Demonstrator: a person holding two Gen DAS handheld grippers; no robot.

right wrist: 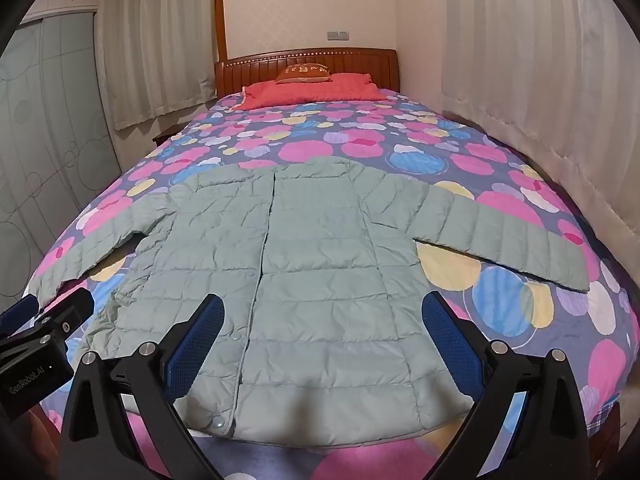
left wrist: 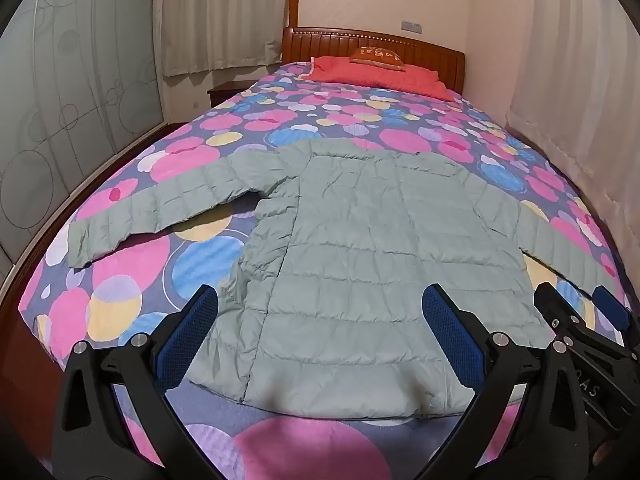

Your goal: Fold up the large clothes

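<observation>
Soft, even indoor light fills both my views, sharp enough. A faint shadow falls on the jacket (left wrist: 360,280) hem just below my claws. Fisheye bends the edges, corners black.

One pale green quilted puffer jacket (right wrist: 312,264) lies on one bubble-patterned bedspread (right wrist: 360,144), with one red pillow (right wrist: 312,90), one small brown cushion (right wrist: 304,73), and two black blue-padded grippers (left wrist: 320,336) (right wrist: 322,336).
</observation>
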